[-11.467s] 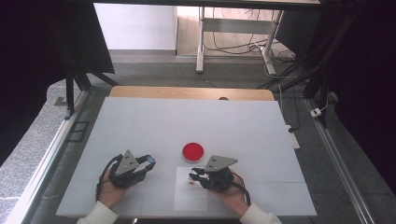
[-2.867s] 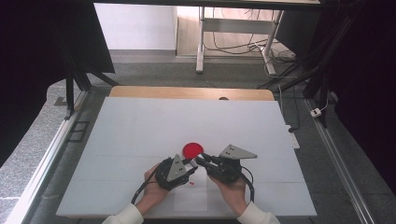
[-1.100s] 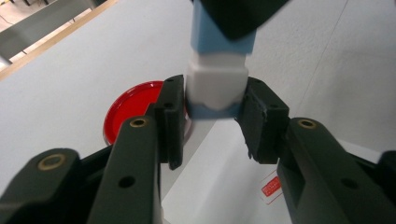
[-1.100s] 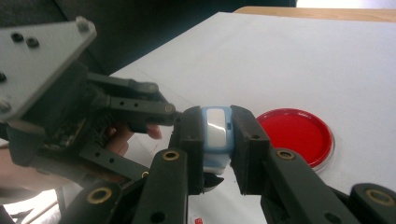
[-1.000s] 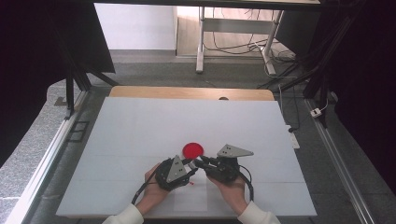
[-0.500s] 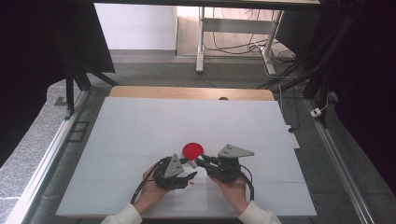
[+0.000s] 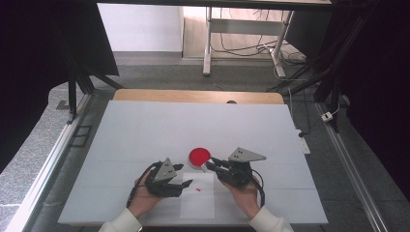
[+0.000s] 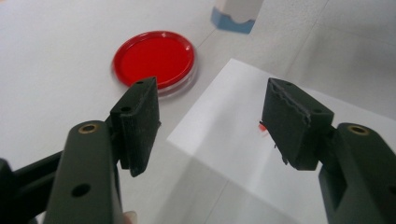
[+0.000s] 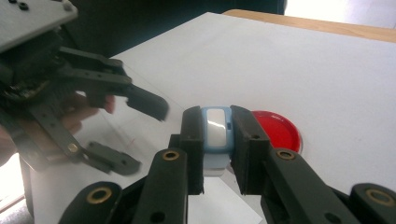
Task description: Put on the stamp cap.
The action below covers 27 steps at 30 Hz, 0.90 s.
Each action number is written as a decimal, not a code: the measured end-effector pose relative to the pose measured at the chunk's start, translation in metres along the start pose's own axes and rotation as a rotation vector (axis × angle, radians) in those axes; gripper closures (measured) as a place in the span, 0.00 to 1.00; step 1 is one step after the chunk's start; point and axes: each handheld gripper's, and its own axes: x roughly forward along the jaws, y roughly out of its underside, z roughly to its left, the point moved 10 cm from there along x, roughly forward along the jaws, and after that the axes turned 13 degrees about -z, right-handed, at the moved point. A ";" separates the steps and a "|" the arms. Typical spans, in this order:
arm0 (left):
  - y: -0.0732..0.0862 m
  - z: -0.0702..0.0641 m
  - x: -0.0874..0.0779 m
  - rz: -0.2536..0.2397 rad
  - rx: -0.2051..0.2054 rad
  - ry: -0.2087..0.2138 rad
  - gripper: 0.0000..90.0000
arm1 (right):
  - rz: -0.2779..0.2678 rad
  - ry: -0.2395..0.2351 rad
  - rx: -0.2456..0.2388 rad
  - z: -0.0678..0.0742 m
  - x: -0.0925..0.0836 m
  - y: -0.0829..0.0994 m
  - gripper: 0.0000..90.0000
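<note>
My right gripper (image 7: pixel 212 163) (image 9: pixel 215 115) is shut on a small white-and-blue piece (image 9: pixel 215 133), held just in front of a red round dish (image 7: pixel 199 155) (image 9: pixel 276 129). The same piece (image 8: pixel 233 13) appears at the top of the left gripper view. My left gripper (image 7: pixel 185 175) (image 8: pixel 210 107) hovers over the left edge of a white paper sheet (image 7: pixel 198 198) (image 8: pixel 243 154). Its jaws have just been opening and nothing is between them. A tiny red bit (image 7: pixel 198 190) (image 8: pixel 262 126) lies on the sheet beside its right jaw. The red dish (image 8: pixel 154 58) is beyond its left jaw.
The white table (image 7: pixel 193 125) stretches away behind the dish, with a wooden strip (image 7: pixel 198 95) along its far edge. Dark frame legs and cables stand on the floor beyond and to both sides.
My left gripper has pulled back to the left, away from the right gripper's tip, and its jaws have spread apart. The right gripper has stayed where it was.
</note>
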 end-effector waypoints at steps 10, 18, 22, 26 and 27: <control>0.014 0.025 -0.037 0.009 -0.063 -0.059 0.39 | 0.000 0.025 -0.017 -0.011 -0.004 -0.003 0.84; 0.025 0.031 -0.056 0.016 -0.108 -0.081 0.38 | 0.016 0.053 -0.017 -0.021 -0.005 -0.003 0.84; 0.029 0.033 -0.060 0.020 -0.113 -0.092 0.38 | 0.037 0.068 0.002 -0.029 -0.004 -0.001 0.84; 0.031 0.037 -0.064 0.023 -0.122 -0.102 0.38 | 0.066 0.080 -0.018 -0.036 -0.002 0.002 0.84; 0.032 0.037 -0.064 0.023 -0.123 -0.104 0.38 | 0.066 0.083 -0.020 -0.037 -0.001 0.003 0.84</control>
